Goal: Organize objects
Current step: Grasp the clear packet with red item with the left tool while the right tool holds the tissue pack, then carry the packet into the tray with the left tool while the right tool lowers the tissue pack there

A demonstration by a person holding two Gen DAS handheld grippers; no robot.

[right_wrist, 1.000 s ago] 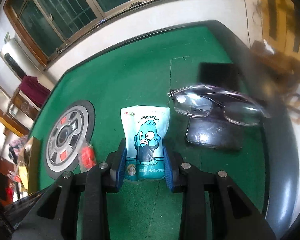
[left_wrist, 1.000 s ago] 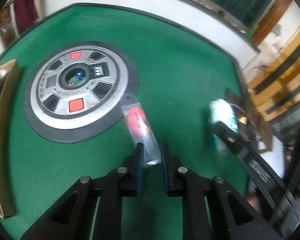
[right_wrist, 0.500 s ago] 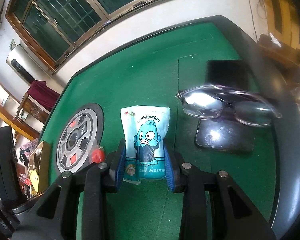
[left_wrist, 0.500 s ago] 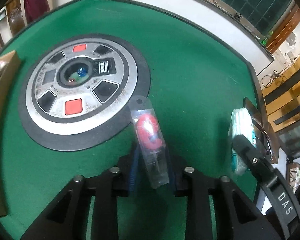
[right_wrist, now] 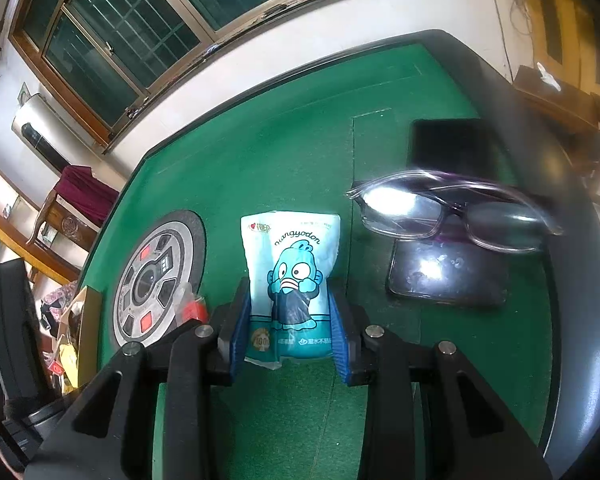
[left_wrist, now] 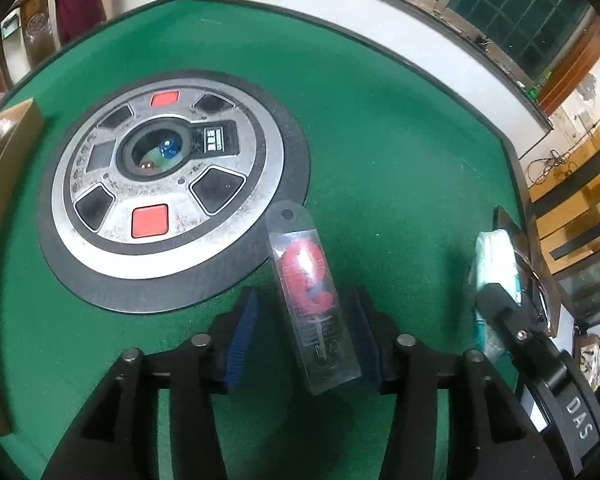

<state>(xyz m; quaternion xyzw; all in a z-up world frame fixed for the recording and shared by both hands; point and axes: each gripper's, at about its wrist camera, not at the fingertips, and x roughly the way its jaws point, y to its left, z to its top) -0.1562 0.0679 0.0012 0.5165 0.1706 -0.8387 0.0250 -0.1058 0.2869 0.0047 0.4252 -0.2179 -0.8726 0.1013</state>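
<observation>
Your left claw (left_wrist: 304,332) is spread wide around the clear packet (left_wrist: 314,300) lying on the green worktop (left_wrist: 400,152) at its 6 o'clock edge — closing off-centre could skid it — while your right claw (right_wrist: 288,320) pinches the blue tissue pack (right_wrist: 290,280).

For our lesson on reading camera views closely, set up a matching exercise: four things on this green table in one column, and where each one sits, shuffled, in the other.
Things
1. clear packet with a red item
2. blue tissue pack
3. glasses
4. dice

Places
A. in the middle well of the round panel
B. between the fingers of the right hand-held gripper
C. resting over the dark phone
D. between the spread fingers of the left hand-held gripper

Pairs: 1-D, 2-B, 3-C, 4-A
</observation>
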